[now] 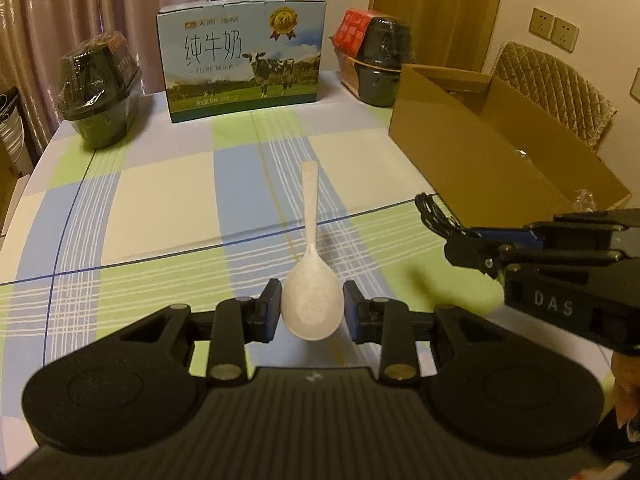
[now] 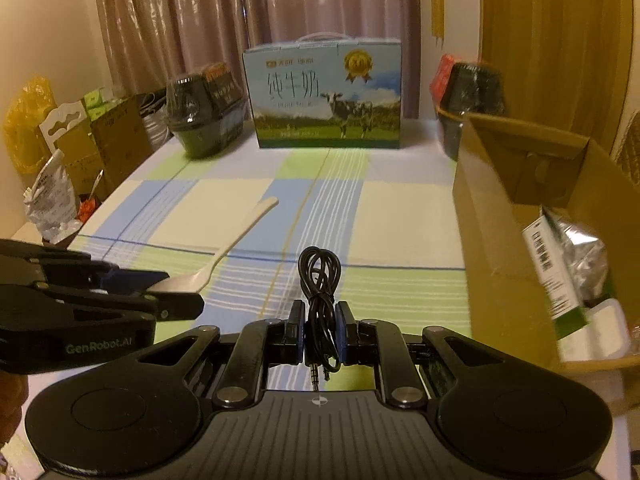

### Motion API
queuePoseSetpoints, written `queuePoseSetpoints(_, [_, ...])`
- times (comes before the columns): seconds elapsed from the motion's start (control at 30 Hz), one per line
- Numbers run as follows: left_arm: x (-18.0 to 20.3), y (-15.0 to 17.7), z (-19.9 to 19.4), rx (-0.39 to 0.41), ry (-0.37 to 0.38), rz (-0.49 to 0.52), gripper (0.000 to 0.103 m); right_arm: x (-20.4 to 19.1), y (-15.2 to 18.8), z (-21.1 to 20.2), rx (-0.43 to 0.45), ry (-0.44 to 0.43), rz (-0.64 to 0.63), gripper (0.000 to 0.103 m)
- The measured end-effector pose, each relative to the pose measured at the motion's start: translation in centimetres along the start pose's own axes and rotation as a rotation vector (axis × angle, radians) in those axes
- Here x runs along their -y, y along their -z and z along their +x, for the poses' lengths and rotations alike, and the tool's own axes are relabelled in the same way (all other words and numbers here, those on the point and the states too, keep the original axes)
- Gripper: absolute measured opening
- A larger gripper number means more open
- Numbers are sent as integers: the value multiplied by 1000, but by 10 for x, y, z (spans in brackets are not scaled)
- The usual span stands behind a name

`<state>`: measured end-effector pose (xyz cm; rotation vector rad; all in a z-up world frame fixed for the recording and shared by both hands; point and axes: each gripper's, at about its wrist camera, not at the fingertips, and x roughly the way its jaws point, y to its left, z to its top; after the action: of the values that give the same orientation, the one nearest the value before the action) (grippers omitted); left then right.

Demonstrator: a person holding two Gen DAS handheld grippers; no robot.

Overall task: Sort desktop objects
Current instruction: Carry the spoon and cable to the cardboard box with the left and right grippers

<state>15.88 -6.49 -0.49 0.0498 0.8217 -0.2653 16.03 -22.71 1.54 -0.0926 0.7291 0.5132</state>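
Observation:
A white speckled spoon lies lengthwise on the checked tablecloth, handle pointing away. My left gripper sits around its bowl, with both pads against the bowl's sides. In the right wrist view the spoon runs out of the left gripper. My right gripper is shut on a coiled black audio cable and holds it above the table, its jack plug hanging down. The right gripper with the cable also shows at the right of the left wrist view.
An open cardboard box stands at the table's right, with packaged items inside. A blue milk carton stands at the back, flanked by wrapped black bowls at the left and right. Boxes and bags stand beyond the left edge.

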Motion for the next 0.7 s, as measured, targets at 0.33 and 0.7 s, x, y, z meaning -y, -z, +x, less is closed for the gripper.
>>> queuePoseSetpoints(0.33, [24,-8,-33,26,-3,7,27,7,-10,-42,50,11,15,12])
queuePoseSetpoints(0.7, [52,-16,-59,61,-2,37,27,22,-16,-80,96,33,35,12])
